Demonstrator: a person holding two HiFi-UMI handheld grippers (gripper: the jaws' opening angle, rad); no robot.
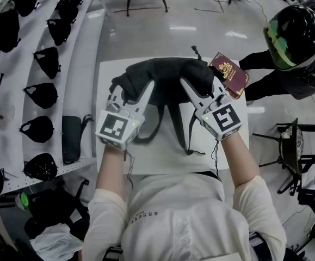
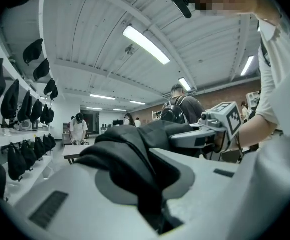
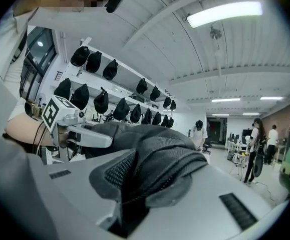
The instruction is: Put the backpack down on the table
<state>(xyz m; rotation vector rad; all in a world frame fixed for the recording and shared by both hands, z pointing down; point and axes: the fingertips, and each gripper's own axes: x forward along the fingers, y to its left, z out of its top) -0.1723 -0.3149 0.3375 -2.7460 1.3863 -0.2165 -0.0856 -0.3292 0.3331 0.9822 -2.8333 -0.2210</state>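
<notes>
I've got L claw (image 1: 131, 88) and R claw (image 1: 201, 86) each clamped on backpack (image 1: 165, 75) fabric. It spans betw. them, counter (image 1: 162, 159) below. Lowering step. Next: drop both evenly til it rests, then let go.

Person wears a cream top (image 1: 184, 211), sleeves (image 1: 104, 208) ending approx at the elbow, w/ small dark lettering (image 1: 143, 215) on the back below the neck. Black cam (image 2: 180, 5) sits on the head. Left gripper (image 1: 131, 90) & right gripper (image 1: 201, 88): pale grey plastic shells, long flat fingers (image 1: 144, 94), each w/ a white cube (image 1: 118, 127) carrying blk square markers. Tiny green light (image 1: 207, 118) on the right one. Thin dark cable (image 1: 129, 165) hangs by each wrist.
</notes>
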